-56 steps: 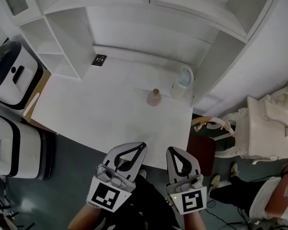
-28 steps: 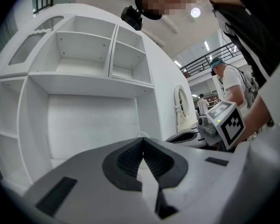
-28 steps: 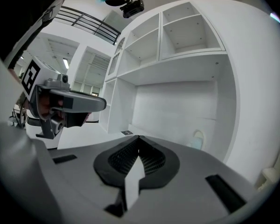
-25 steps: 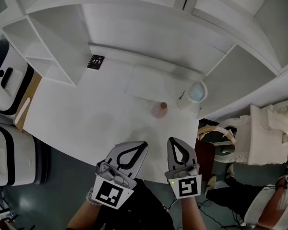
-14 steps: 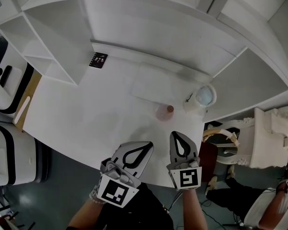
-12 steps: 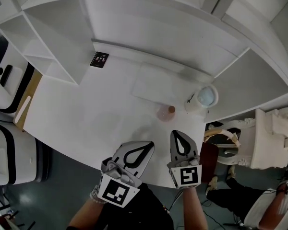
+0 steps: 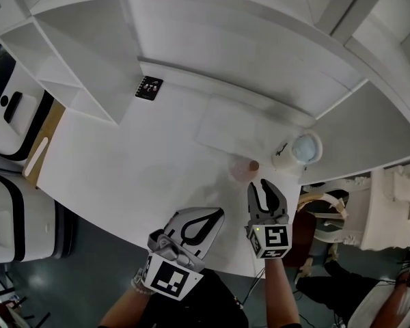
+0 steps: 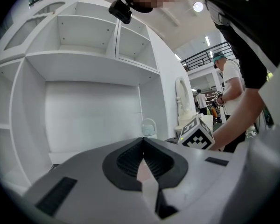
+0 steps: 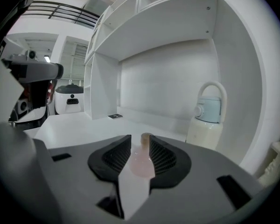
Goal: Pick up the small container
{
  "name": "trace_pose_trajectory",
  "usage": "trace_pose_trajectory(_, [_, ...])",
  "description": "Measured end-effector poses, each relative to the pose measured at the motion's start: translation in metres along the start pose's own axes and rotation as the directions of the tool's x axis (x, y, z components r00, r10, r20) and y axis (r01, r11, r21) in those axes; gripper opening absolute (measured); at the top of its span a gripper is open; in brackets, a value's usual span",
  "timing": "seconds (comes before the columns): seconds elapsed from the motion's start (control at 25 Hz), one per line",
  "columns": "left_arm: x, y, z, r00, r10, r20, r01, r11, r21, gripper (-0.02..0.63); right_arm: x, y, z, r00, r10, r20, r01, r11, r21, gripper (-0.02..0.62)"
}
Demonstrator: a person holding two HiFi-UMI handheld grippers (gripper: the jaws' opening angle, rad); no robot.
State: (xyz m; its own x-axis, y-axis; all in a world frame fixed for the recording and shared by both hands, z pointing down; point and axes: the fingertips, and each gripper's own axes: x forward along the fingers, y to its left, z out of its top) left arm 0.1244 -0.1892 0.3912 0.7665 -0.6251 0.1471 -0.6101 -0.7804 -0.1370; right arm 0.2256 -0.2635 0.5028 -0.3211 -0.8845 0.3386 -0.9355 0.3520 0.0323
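The white bench (image 7: 123, 162) is bounded at the rear by a back panel, at the left rear by a shelf tower (image 7: 68, 60) and at the right by a slanted side panel. Its front edge runs diagonally to a right front corner beside the grippers. Open surface extends across the left and centre of the bench as far as the front edge. The small container (image 7: 243, 169), a pink flask with a brown stopper, stands upright near the right front corner, well apart from the rear panel. The right gripper (image 7: 265, 188) points at it from the front edge. Its claw is released and has just been opening. In the right gripper view the flask stands in line with the gap, with neither pad pressing on it. The left gripper (image 7: 217, 214) lies over the front edge to the left, clenched on nothing. A white kettle (image 7: 297, 152) with a pale blue lid stands just right of the flask, against the right edge, limiting approach from that side. A black card (image 7: 149, 87) lies at the left rear by the shelf tower, well apart from the flask. Left of the bench are white machines (image 7: 14, 108) with black trim, and an ornate white chair (image 7: 396, 203) stands to its right. Count: one flask, one kettle, one card, two grippers, two machines, one chair.
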Motion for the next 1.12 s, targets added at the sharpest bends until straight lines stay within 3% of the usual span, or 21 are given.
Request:
trace_pose_trajectory(0.28, [0.003, -0.002, -0.01, 0.999, -0.017, -0.037, 0.018, 0.999, 0.028, 0.002, 0.028, -0.012, -0.01, 1.0, 0.011, -0.026, -0.012, 1.0, -0.002, 0.161])
trace_pose_trajectory(0.64, [0.005, 0.007, -0.018, 0.999, -0.005, -0.039, 0.003, 0.999, -0.039, 0.002, 0.054, -0.016, -0.017, 0.998, 0.028, -0.051, -0.028, 1.0, 0.001, 0.163])
trace_pose_trajectory(1.12, [0.007, 0.007, -0.023, 0.998, 0.0, -0.057, -0.003, 0.999, -0.047, 0.002, 0.066, -0.018, -0.016, 0.999, 0.038, -0.034, -0.038, 0.999, -0.019, 0.149])
